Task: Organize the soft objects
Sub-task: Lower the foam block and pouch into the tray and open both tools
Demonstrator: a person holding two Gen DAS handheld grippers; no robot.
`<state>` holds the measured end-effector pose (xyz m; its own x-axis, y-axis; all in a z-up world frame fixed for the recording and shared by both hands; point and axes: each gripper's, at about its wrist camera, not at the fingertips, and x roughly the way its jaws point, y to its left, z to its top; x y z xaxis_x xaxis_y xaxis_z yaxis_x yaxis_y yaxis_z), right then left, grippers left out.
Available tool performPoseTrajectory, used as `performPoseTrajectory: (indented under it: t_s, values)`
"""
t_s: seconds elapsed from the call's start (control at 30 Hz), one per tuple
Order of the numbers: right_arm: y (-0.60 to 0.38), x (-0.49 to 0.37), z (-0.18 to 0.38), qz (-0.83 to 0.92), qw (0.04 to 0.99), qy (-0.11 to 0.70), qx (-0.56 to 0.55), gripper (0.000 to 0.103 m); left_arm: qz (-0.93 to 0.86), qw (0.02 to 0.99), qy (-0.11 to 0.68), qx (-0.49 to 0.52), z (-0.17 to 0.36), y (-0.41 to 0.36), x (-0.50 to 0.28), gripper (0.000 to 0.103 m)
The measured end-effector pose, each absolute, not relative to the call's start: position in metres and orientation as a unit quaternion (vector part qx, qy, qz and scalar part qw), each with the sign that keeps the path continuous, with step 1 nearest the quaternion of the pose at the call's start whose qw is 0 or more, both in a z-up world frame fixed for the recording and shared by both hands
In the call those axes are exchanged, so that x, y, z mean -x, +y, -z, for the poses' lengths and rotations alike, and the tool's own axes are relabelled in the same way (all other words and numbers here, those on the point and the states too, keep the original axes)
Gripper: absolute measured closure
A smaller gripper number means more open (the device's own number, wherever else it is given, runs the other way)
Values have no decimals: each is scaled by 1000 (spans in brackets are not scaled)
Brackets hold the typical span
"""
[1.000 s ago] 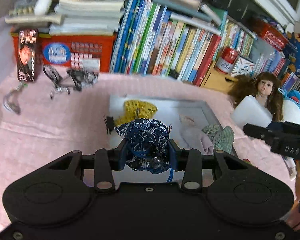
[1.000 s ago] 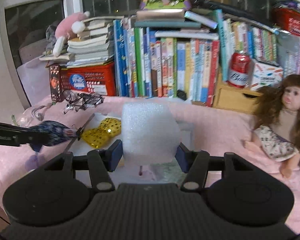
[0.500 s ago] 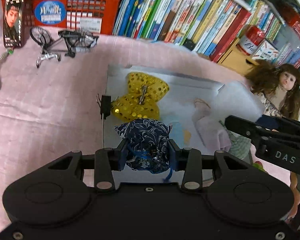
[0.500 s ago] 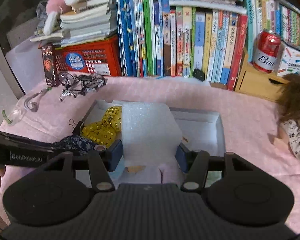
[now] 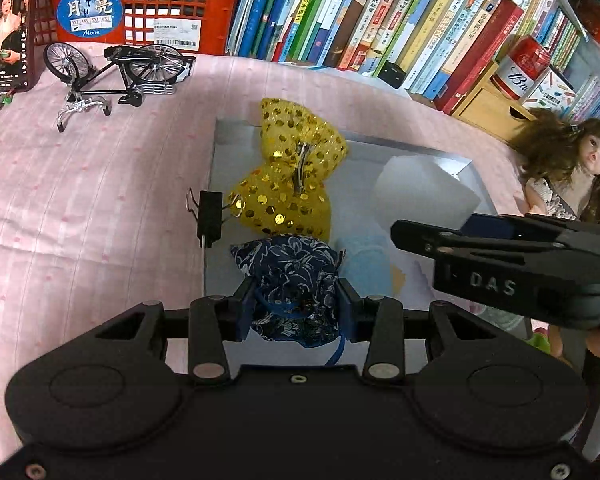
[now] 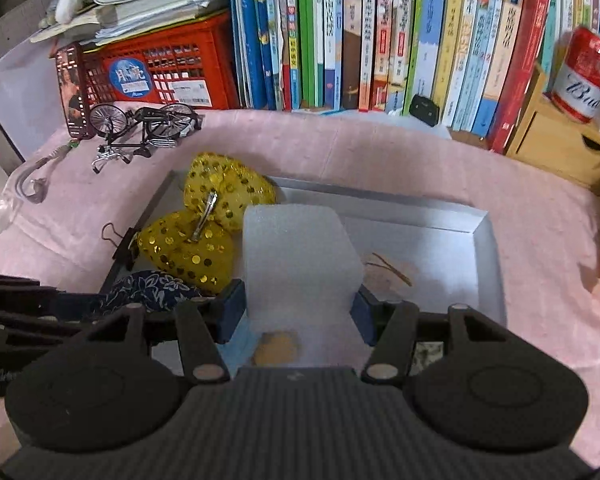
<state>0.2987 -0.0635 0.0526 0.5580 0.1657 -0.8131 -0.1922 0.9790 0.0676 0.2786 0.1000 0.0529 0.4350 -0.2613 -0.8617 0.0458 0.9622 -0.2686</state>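
Far left of the silver tray point(image 5: 216, 184), against the red crate point(image 5: 148, 8): a phone point(image 5: 12, 28) standing upright, showing a picture. Next to it, between crate and tray, on the pink cloth point(image 5: 92, 208): a small model bicycle point(image 5: 120, 68), well apart from the tray. Clipped on the tray's left rim: a black binder clip point(image 5: 209, 218).

Inside the tray, at its left side: a yellow bow point(image 5: 292, 184) covered with gold sequins, puffy, with a metal hair clip across its middle. Just below the bow, over the tray's near left part: a dark blue pouch point(image 5: 292, 276) with white flower print, soft and wrinkled, a blue cord hanging from it. Clenched on this pouch from both sides: the left tool point(image 5: 296, 308), blue pads pressing into the fabric. Whether the pouch touches the tray floor cannot be told.

Toward the tray's middle and right: a white foam block point(image 6: 300, 264), matte and fine-grained, with squared edges, slightly squeezed at its lower part. Grasping this block: the right tool point(image 6: 300, 312), one pad on each side. Under the block, on the tray floor: something light blue and an orange patch, unclear.

Behind the tray: a long row of books point(image 6: 380, 32). Right of the tray: a red can point(image 6: 584, 76) on a wooden box point(image 6: 548, 144), and a doll point(image 5: 576, 176) with brown hair lying on the pink cloth.
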Motion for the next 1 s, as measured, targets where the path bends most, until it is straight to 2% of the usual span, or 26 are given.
performPoseTrajectory:
  t_s: [0.37, 0.67, 1.0]
  values:
    - [-65, -321, -30, -101, 871, 480, -3, 41, 89, 834, 533, 111, -39, 106, -286, 63]
    - [-70, -326, -19, -97, 865, 493, -13, 34, 91, 829, 538, 119, -35, 107, -286, 61]
    - [-74, -319, -34, -97, 870, 483, -23, 21, 93, 834, 527, 131, -49, 110, -279, 44]
